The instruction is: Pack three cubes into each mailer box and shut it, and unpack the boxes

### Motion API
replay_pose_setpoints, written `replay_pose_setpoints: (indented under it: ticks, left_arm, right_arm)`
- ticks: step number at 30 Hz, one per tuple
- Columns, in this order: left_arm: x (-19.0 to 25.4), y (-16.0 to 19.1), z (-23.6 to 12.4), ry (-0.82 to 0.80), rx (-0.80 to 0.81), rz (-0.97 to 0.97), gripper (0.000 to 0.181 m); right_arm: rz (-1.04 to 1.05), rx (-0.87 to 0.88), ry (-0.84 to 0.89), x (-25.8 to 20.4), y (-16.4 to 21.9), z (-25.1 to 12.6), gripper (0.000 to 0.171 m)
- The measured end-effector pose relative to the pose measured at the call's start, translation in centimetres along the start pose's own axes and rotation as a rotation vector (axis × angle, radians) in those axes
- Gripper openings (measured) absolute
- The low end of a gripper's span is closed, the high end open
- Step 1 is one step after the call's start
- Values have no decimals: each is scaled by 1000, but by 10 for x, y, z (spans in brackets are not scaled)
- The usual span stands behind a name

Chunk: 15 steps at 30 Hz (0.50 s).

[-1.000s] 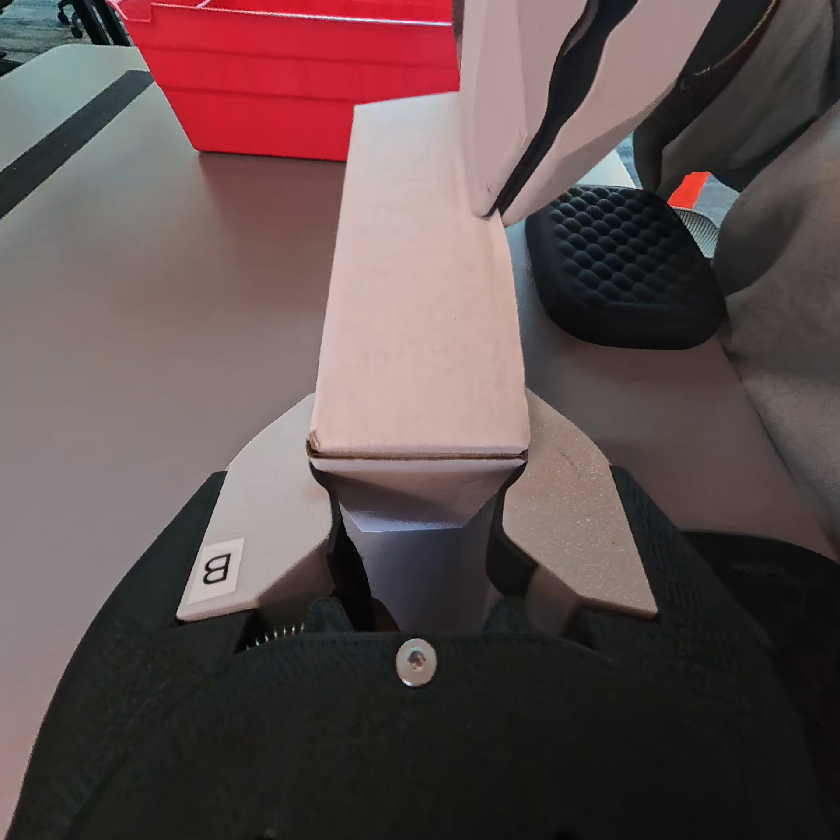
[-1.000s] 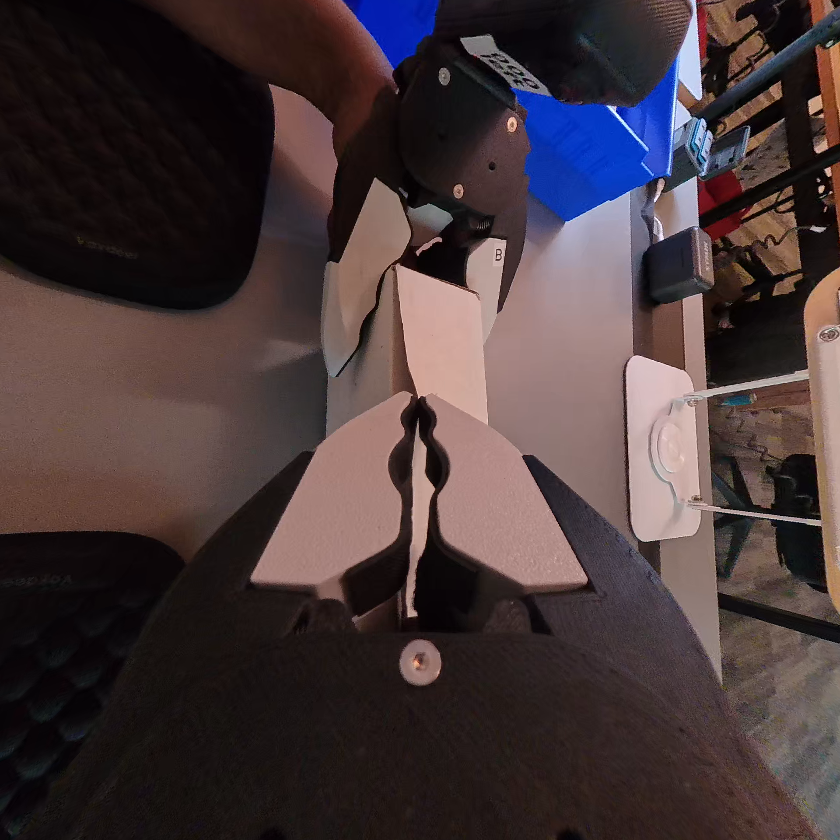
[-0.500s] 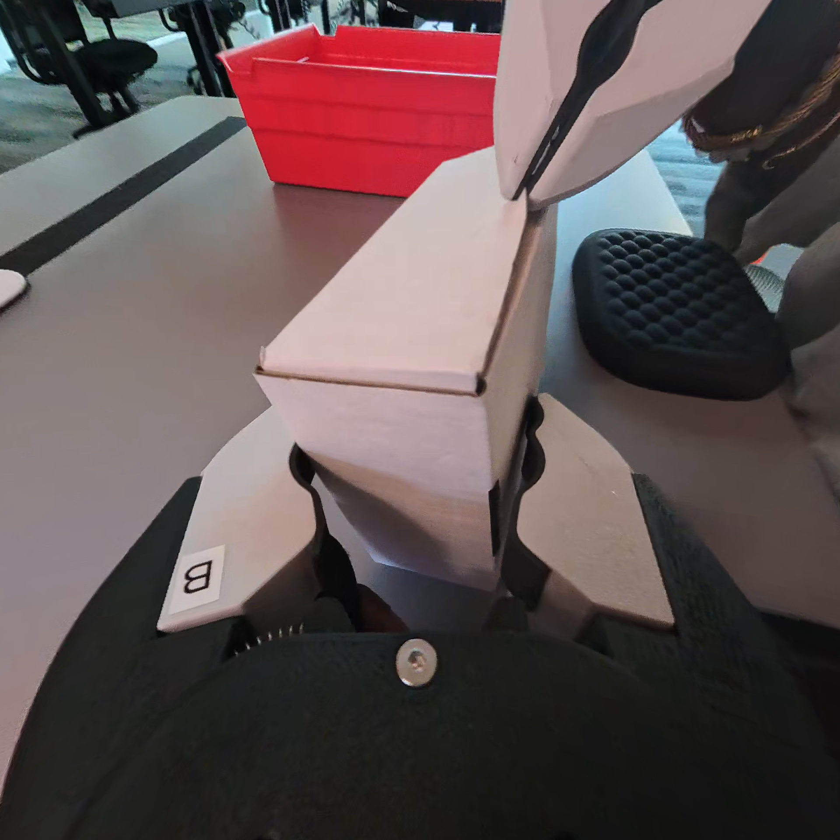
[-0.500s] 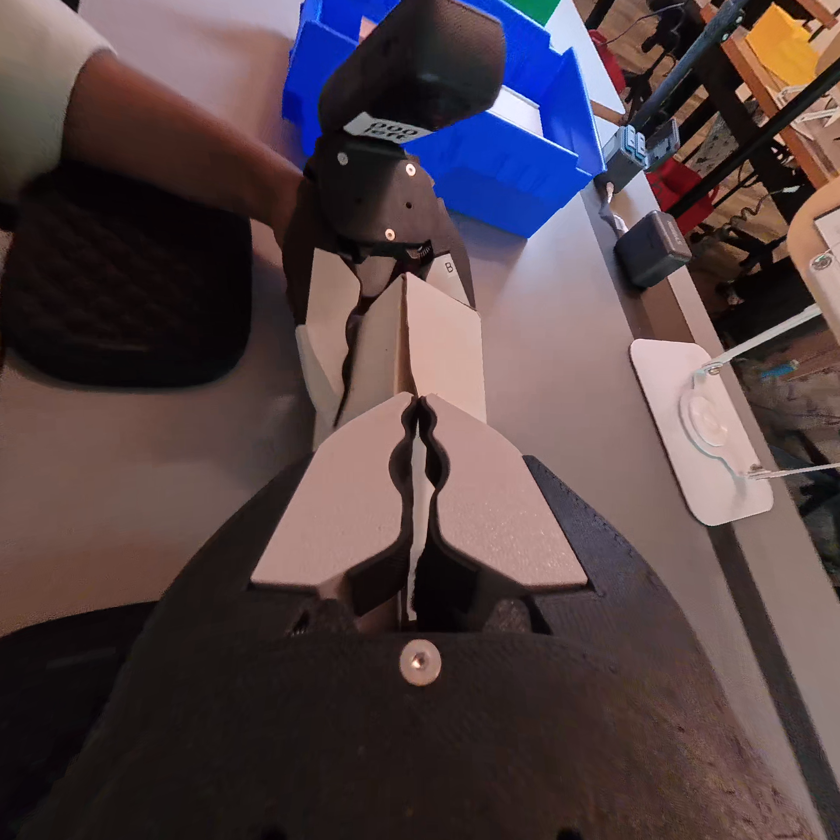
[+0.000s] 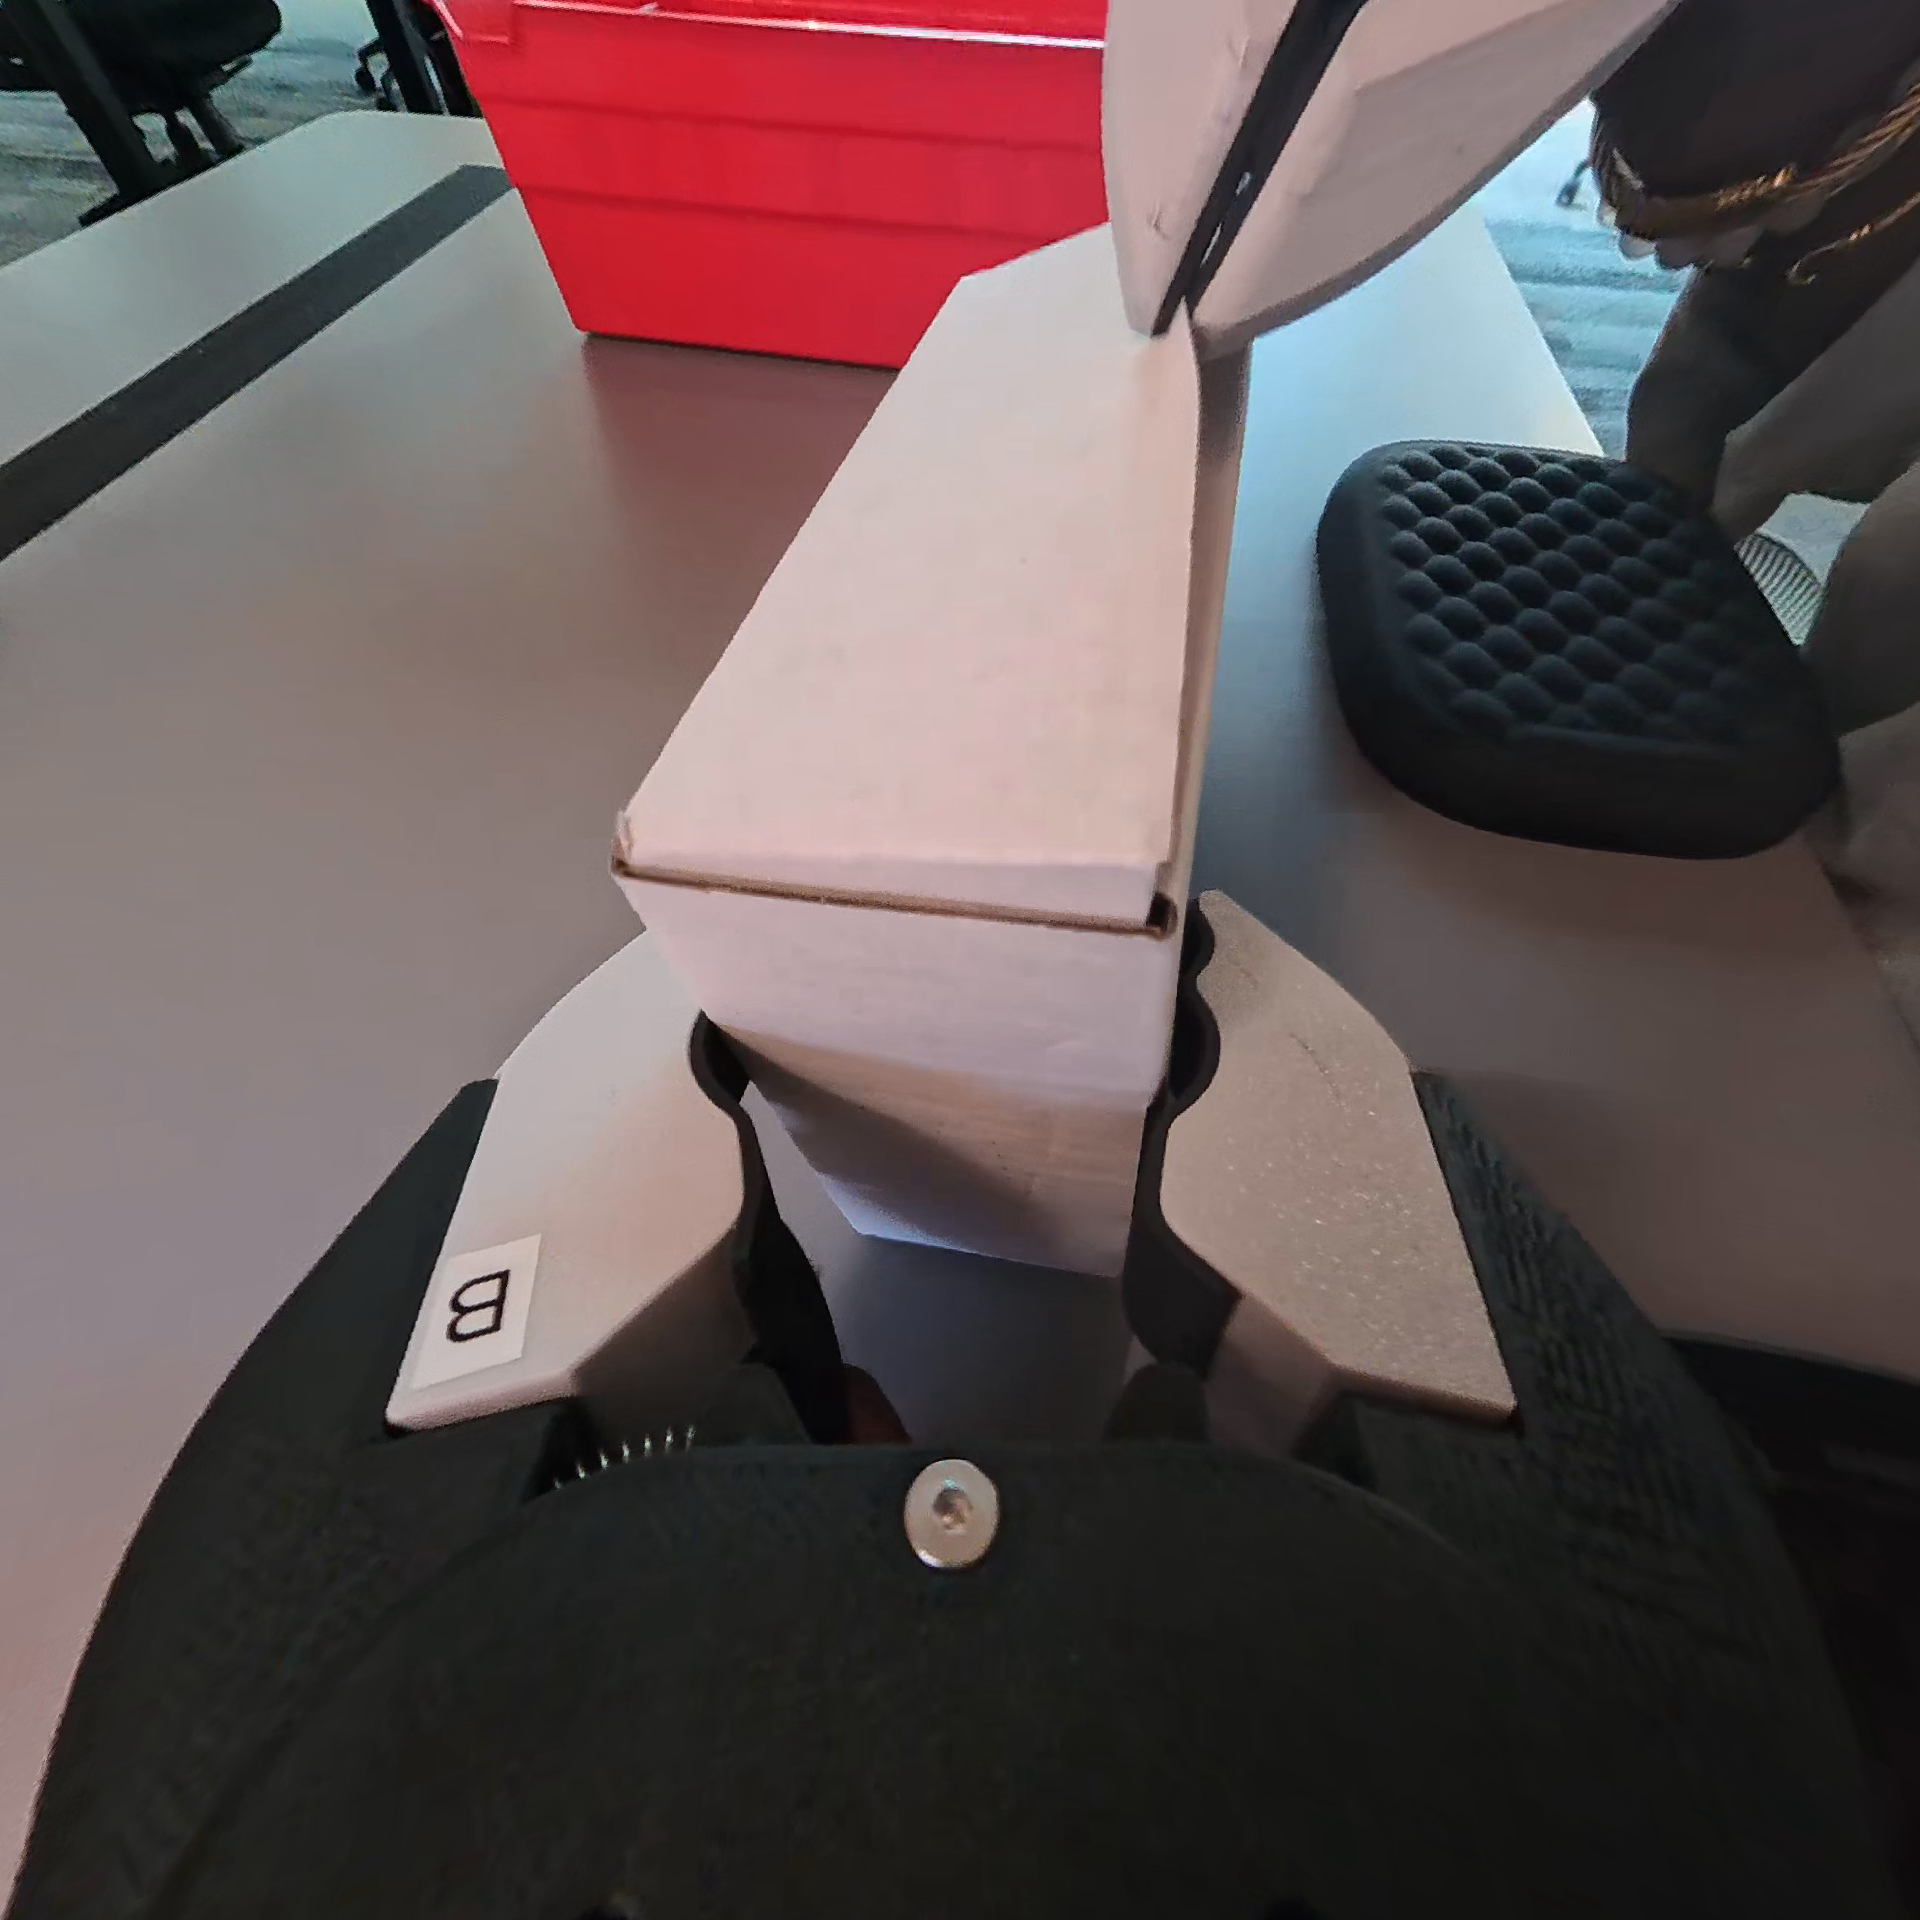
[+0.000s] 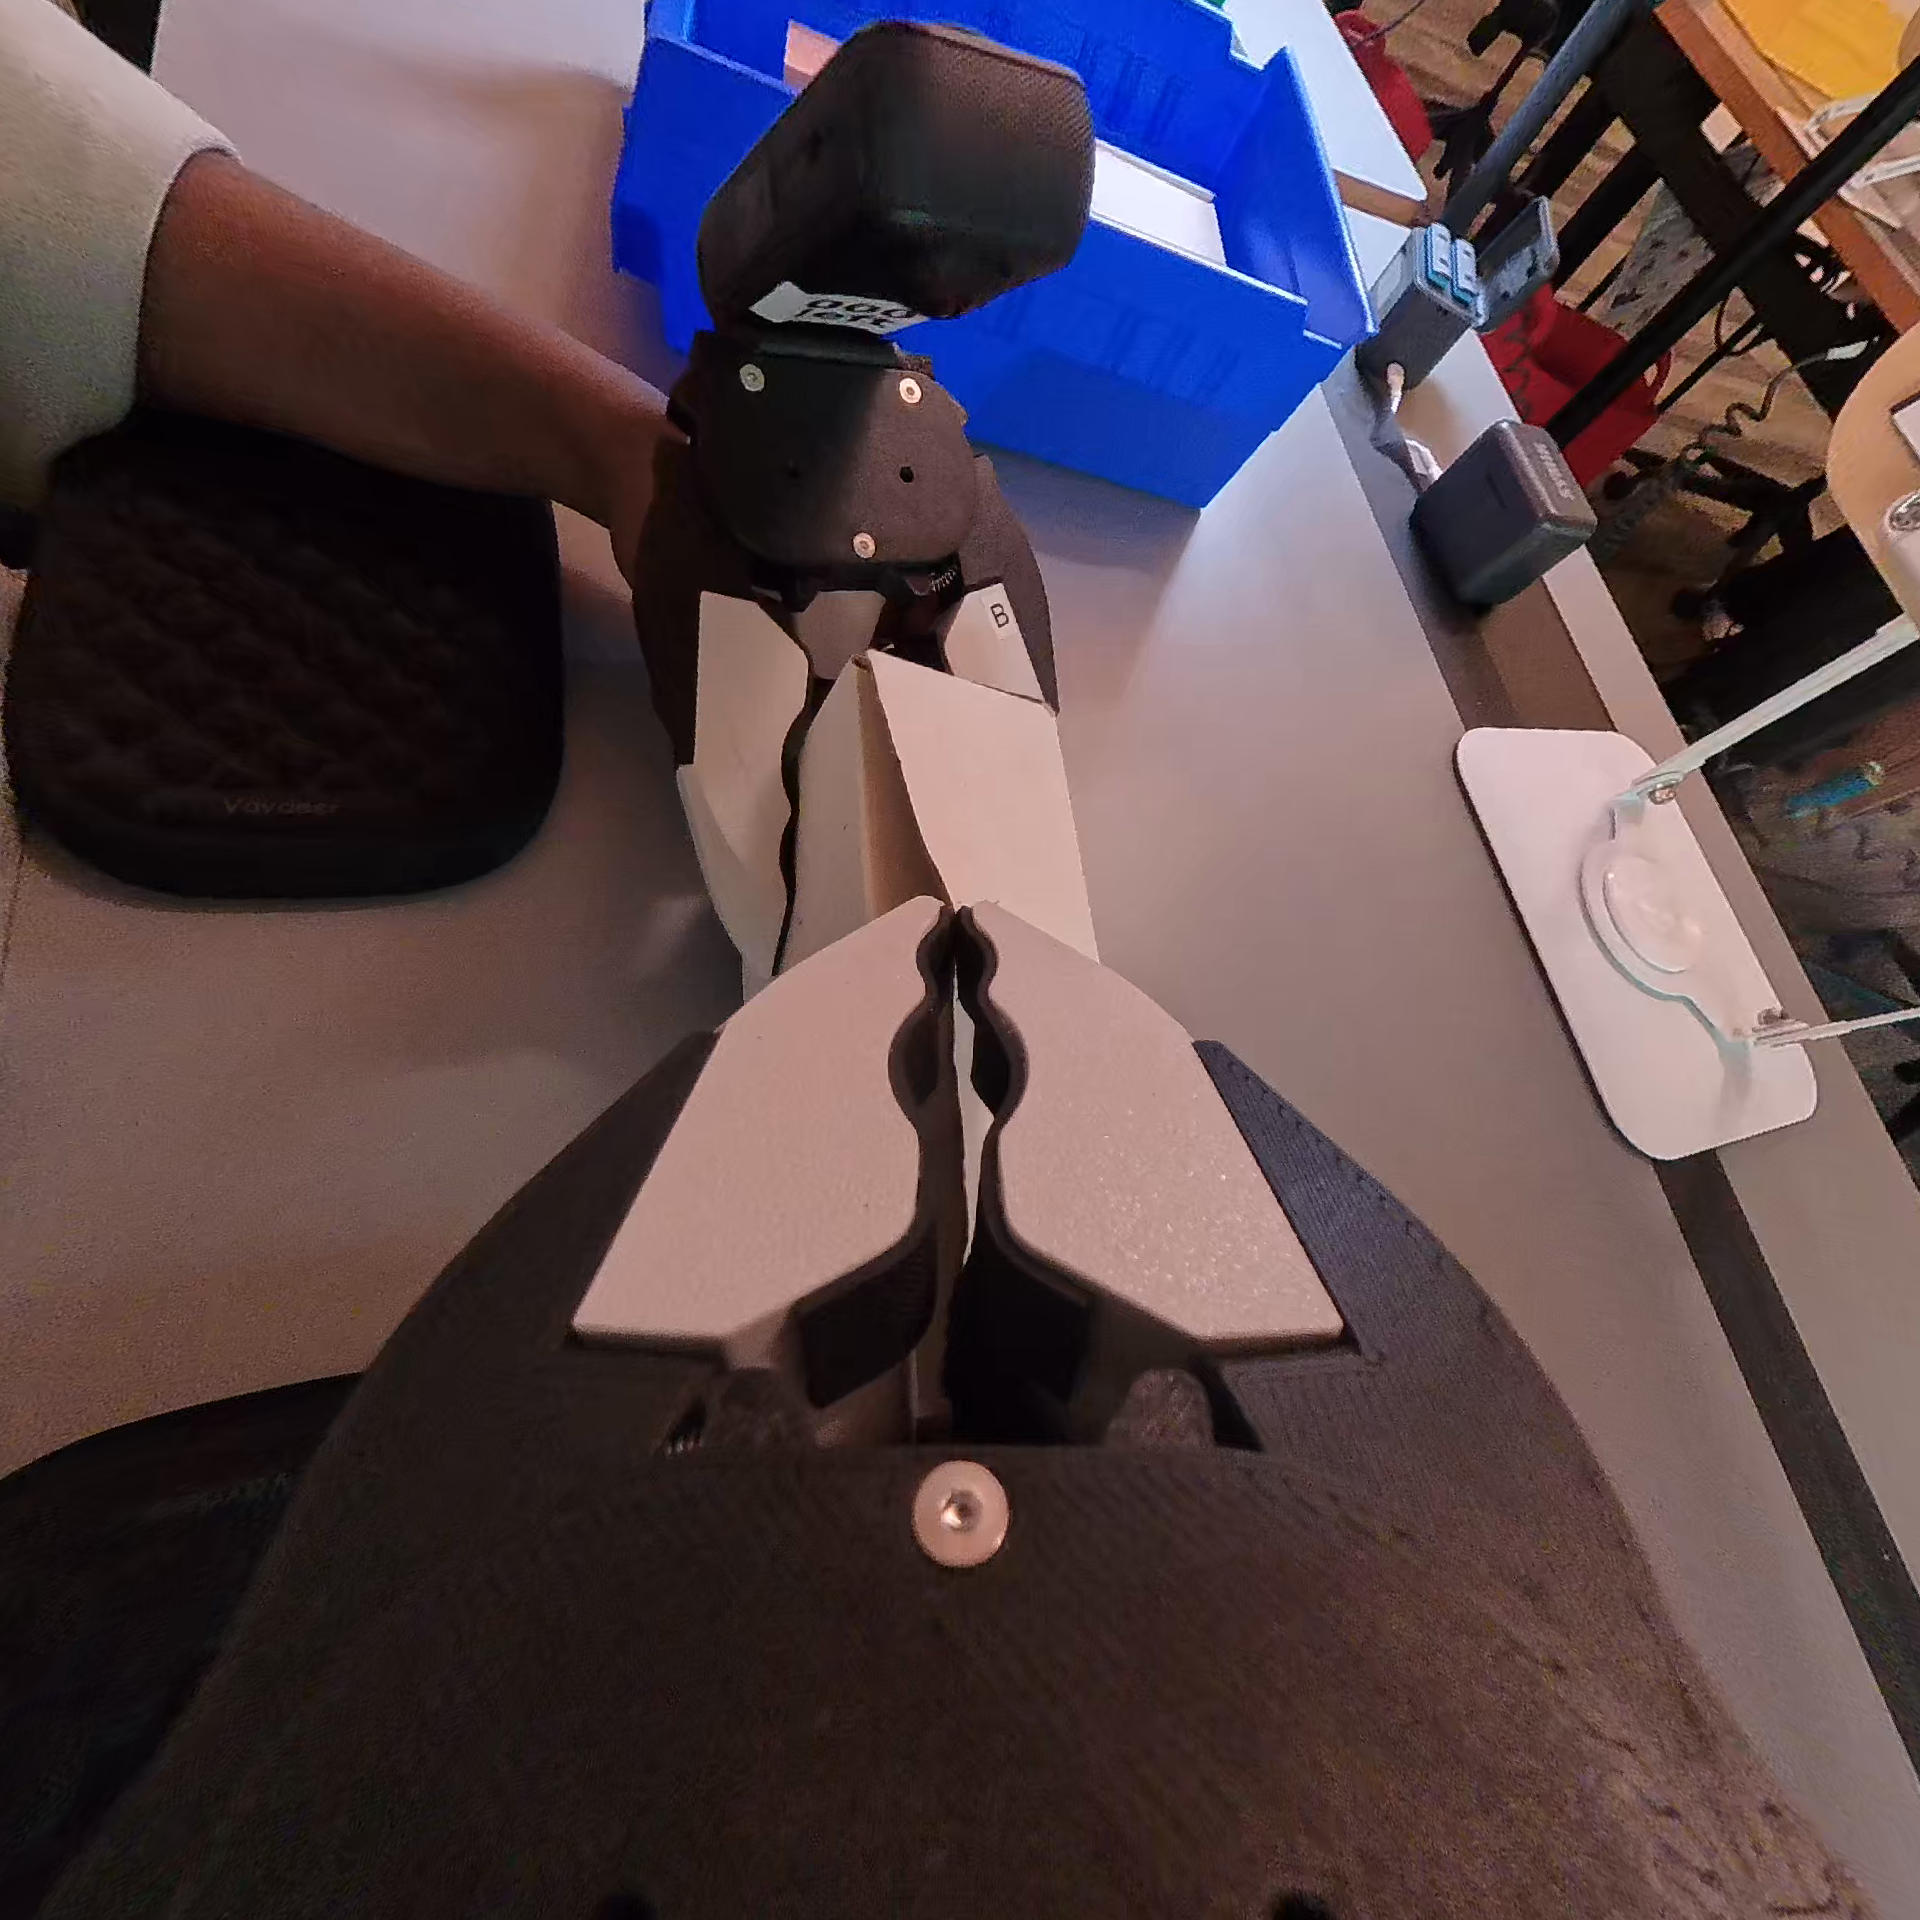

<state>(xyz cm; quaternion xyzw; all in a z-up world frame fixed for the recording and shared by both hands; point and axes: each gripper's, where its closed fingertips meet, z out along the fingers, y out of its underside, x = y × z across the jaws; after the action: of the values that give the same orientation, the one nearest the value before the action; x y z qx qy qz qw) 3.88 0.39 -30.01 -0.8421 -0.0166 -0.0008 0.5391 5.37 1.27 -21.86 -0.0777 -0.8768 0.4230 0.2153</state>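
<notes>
The long white cardboard mailer box (image 5: 966, 665) was the thing to watch, lifted off the grey tabletop (image 5: 312, 644) and tilted onto one long edge. The left gripper (image 5: 940, 1049) had its pale fingers (image 5: 1288, 1174) spread just as wide as the box's near end and pressed against both of its sides, the closed end flap sitting between them. At the box's far end, the right gripper (image 5: 1184, 322) came down from above with its fingers pinched together on a thin edge of cardboard at the upper far corner.

From the right wrist view, the same box (image 6: 977, 790) ran away from the camera, one ridge uppermost, its far end clamped in the left gripper (image 6: 862, 686), which a bare forearm (image 6: 343, 353) reached in to hold. The right gripper (image 6: 954, 920) showed only a narrow slit between its fingers, with a strip of white card caught in it.

Beyond the box's far end in the left view sat a red plastic bin (image 5: 790, 177). To the box's right lay a black quilted pad (image 5: 1558, 644) on the tabletop. In the right view, a blue plastic bin (image 6: 1143, 312) stood past the box, a second black pad (image 6: 281, 665) lay to its left, and a white flat plate with a clear stand (image 6: 1631, 935) lay to its right, near the table's edge. No cubes were visible, and whatever the box held was hidden.
</notes>
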Motion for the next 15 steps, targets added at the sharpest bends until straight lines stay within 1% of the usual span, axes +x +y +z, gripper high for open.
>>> replay_pose_setpoints:
  ticks: [5, 7, 8, 10, 11, 13, 15]
  left_arm:
    - [0, 2, 0, 10, -11, -6, 80]
    - [0, 2, 0, 8, -12, 2, 80]
    - [0, 2, 0, 6, -12, 5, 80]
    - [0, 2, 0, -1, -15, 21, 80]
    - [1, 3, 0, -4, -16, 27, 80]
    - [1, 3, 0, -6, -18, 32, 80]
    - [2, 4, 0, -9, -20, 37, 80]
  right_arm:
    - [25, -7, -18, 1, 0, 1, 0]
    - [-91, -32, -4, -5, 3, 3, 0]
    - [-156, -54, 29, -5, 4, 3, 2]
    - [-218, -111, 90, -2, 7, 3, 16]
    - [-225, -130, 100, -1, 8, 3, 21]
    - [-258, -143, 102, -3, 10, 5, 21]
    - [-319, -161, 120, -4, 11, 7, 15]
